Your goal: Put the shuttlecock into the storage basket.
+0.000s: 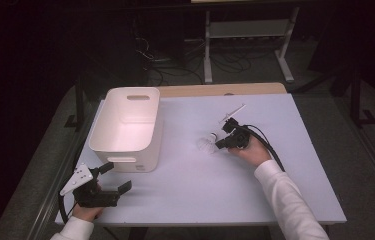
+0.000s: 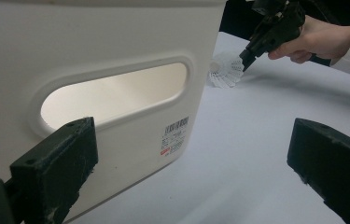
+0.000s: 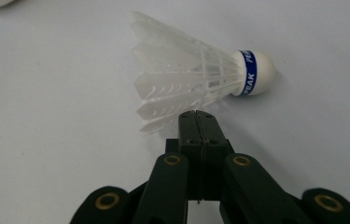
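Observation:
A white plastic shuttlecock [image 3: 196, 79] with a blue band on its cork lies on its side on the white table [image 1: 200, 180], also seen as shuttlecock [image 1: 206, 144] and shuttlecock [image 2: 224, 70]. My right gripper [image 3: 196, 115] is shut, its jaws pressed together, with the tips right at the edge of the skirt; I cannot tell whether a feather is pinched. From above, the right gripper [image 1: 219, 145] sits just right of it. My left gripper [image 1: 116, 176] stands open near the front left, empty, facing the white bin [image 1: 102, 117] and its handle slot [image 2: 112, 95].
The bin stands at the left of the table with a label [image 2: 175, 135] on its near wall. A thin white stick [image 1: 232, 112] lies behind the right gripper, whose black cable [image 1: 272, 150] trails toward the right. A wooden strip [image 1: 225, 90] runs along the far edge.

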`<act>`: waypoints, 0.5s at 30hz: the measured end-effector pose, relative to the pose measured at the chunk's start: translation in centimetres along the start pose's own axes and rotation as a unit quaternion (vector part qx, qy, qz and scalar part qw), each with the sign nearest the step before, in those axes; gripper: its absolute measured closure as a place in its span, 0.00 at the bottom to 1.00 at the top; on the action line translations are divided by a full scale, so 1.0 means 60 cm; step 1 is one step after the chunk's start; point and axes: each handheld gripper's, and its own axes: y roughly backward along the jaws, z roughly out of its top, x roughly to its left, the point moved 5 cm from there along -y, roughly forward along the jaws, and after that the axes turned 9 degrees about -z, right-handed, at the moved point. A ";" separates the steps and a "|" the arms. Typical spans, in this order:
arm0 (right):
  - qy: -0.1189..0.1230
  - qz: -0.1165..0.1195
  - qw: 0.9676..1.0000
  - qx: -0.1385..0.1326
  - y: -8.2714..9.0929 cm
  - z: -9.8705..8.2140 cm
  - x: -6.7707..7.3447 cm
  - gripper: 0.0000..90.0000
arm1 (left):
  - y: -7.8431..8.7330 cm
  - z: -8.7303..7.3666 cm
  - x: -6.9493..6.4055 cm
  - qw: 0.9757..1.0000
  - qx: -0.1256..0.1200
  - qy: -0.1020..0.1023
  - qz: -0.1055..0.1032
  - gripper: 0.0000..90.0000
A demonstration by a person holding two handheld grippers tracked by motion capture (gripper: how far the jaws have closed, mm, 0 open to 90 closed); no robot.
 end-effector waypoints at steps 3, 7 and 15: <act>0.003 0.004 1.000 -0.001 -0.004 0.005 0.006 0.99 | 0.000 0.000 0.000 1.000 0.000 0.000 0.000 0.02; 0.007 0.004 1.000 -0.003 -0.010 0.012 0.010 0.99 | 0.000 0.000 0.000 1.000 0.000 0.000 0.000 0.02; 0.015 0.010 1.000 -0.006 -0.022 0.028 0.019 0.99 | 0.000 0.000 0.000 1.000 -0.002 0.001 -0.001 0.02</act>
